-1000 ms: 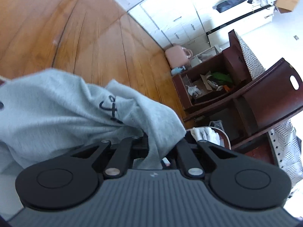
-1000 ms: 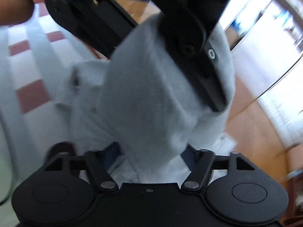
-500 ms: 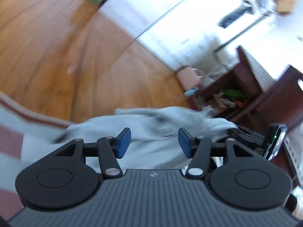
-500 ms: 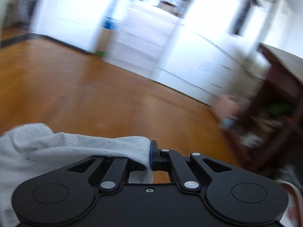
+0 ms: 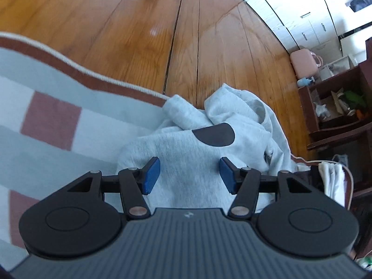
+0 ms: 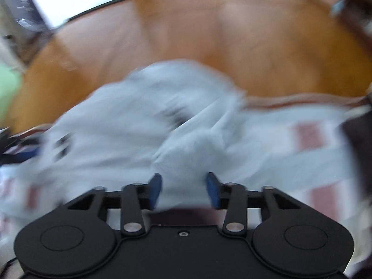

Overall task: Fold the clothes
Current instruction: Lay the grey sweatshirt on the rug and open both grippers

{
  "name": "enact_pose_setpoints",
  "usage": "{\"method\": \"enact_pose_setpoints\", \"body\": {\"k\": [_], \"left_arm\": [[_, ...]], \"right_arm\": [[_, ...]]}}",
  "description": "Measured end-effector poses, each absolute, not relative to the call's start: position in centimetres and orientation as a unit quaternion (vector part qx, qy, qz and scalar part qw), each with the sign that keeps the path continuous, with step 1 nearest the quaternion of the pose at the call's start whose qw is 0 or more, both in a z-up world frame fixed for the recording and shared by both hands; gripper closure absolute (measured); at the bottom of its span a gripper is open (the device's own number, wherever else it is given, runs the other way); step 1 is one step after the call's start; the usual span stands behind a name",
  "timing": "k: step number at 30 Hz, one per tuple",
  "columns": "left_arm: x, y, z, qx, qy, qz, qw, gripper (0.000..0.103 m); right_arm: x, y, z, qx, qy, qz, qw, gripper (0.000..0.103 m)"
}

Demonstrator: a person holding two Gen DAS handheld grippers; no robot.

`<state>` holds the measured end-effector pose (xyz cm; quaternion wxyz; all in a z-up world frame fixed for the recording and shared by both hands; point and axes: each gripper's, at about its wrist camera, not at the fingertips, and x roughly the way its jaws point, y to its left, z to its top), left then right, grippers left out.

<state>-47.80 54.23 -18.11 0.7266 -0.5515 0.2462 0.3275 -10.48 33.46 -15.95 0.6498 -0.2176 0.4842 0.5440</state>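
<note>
A light grey sweatshirt (image 5: pixel 197 153) with a dark round patch lies crumpled on the checked rug (image 5: pixel 46 107), its far part spilling over the rug's edge onto the wooden floor. My left gripper (image 5: pixel 189 174) hovers just above it, open, with nothing between the blue pads (image 5: pixel 151 174). In the right wrist view the same grey sweatshirt (image 6: pixel 144 127) is blurred by motion. My right gripper (image 6: pixel 183 189) is open over a bump of the cloth, and its blue pads (image 6: pixel 155 188) stand apart.
A wooden floor (image 5: pixel 162 28) stretches beyond the rug. Dark wooden shelves (image 5: pixel 337 107) with clutter stand at the right, a pink container (image 5: pixel 304 61) beside white cabinets (image 5: pixel 302 16). White folded cloth (image 5: pixel 332 179) lies at the right edge.
Both grippers have let go of the sweatshirt: the left opened first, then the right. The garment dropped from the air onto the rug in a heap.
</note>
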Motion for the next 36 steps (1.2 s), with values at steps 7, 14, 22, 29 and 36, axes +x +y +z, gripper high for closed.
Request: {"method": "enact_pose_setpoints", "body": {"k": [7, 14, 22, 29, 36], "left_arm": [[-47.0, 53.8, -20.2, -0.58, 0.24, 0.301, 0.718, 0.032], [-45.1, 53.4, -19.8, -0.591, 0.19, 0.231, 0.749, 0.081], [-45.3, 51.9, -16.4, -0.54, 0.129, 0.221, 0.802, 0.082], [-47.5, 50.6, -11.7, -0.452, 0.064, 0.267, 0.849, 0.054], [-41.6, 49.4, -14.0, -0.407, 0.23, 0.251, 0.848, 0.051]], "right_arm": [[-16.5, 33.0, -15.3, -0.266, 0.463, 0.635, 0.558, 0.05], [-18.8, 35.9, -18.3, -0.192, 0.548, 0.639, 0.505, 0.039], [-18.9, 38.0, -17.0, -0.127, 0.47, 0.598, 0.637, 0.096], [-14.4, 30.8, -6.9, -0.198, 0.288, 0.531, 0.772, 0.098], [-7.6, 26.9, -8.0, -0.261, 0.29, 0.392, 0.833, 0.098]]}}
